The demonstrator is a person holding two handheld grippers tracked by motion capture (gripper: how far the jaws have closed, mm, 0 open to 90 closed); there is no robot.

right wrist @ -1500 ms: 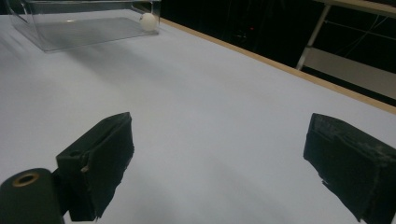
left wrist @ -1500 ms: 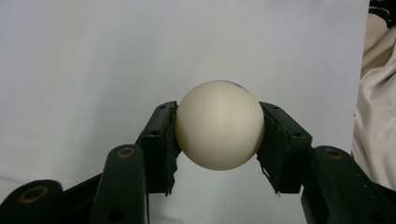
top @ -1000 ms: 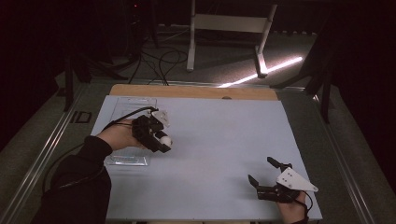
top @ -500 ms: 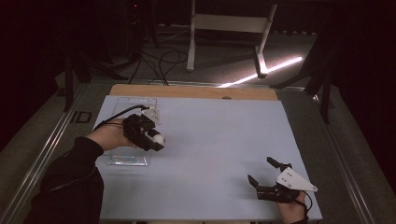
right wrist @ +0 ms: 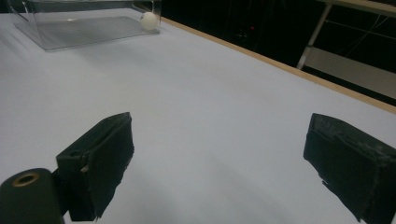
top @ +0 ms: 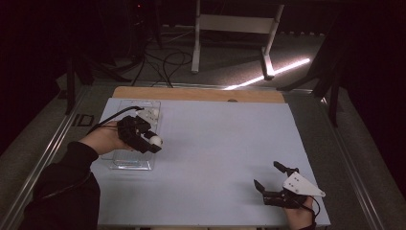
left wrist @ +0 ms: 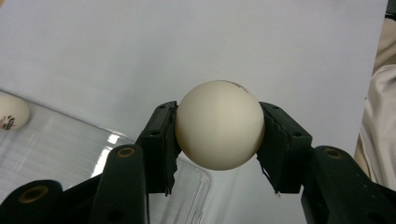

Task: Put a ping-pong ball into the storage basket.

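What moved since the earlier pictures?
The left hand-held gripper, shut on the white ball, drifted a little toward the table's far edge above the clear tray. The right hand-held gripper stayed put, jaws open. Another ball lies in the tray.

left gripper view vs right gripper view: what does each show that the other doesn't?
Left gripper view alone: a white ball clamped between the left gripper pads, a printed ball in the tray, a sleeve at the right edge. Right gripper view alone: the right gripper open and empty, the table's wood edge. Both: the clear tray and the pale mat.
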